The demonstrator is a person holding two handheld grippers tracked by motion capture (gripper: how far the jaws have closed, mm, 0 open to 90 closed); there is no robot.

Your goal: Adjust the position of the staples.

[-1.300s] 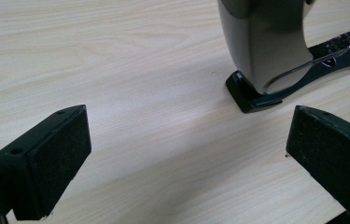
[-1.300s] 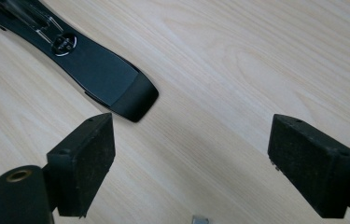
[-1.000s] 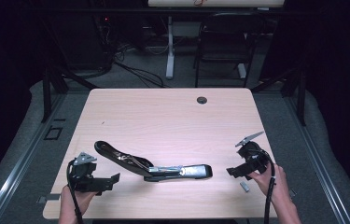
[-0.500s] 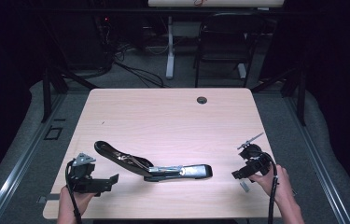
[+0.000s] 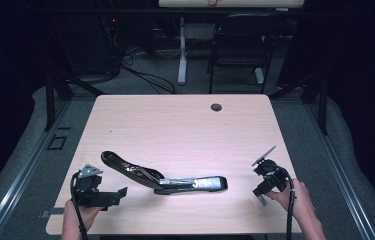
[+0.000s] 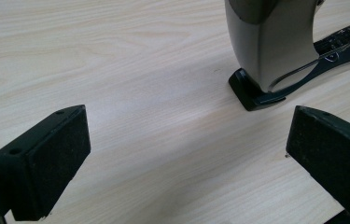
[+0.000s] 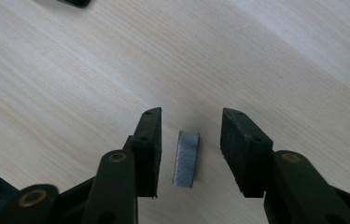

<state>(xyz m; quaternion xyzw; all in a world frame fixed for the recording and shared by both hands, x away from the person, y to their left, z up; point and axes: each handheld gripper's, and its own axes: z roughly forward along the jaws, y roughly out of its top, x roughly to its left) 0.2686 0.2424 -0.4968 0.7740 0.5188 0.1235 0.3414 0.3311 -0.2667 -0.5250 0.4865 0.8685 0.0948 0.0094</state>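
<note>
While my right gripper points down near the tabletop's front right corner, its jaws stand apart on either side of a small strip of staples, lying flat and untouched. My left gripper, jaws wide open and empty, rests by the front left corner, facing the opened stapler near the front edge.
</note>
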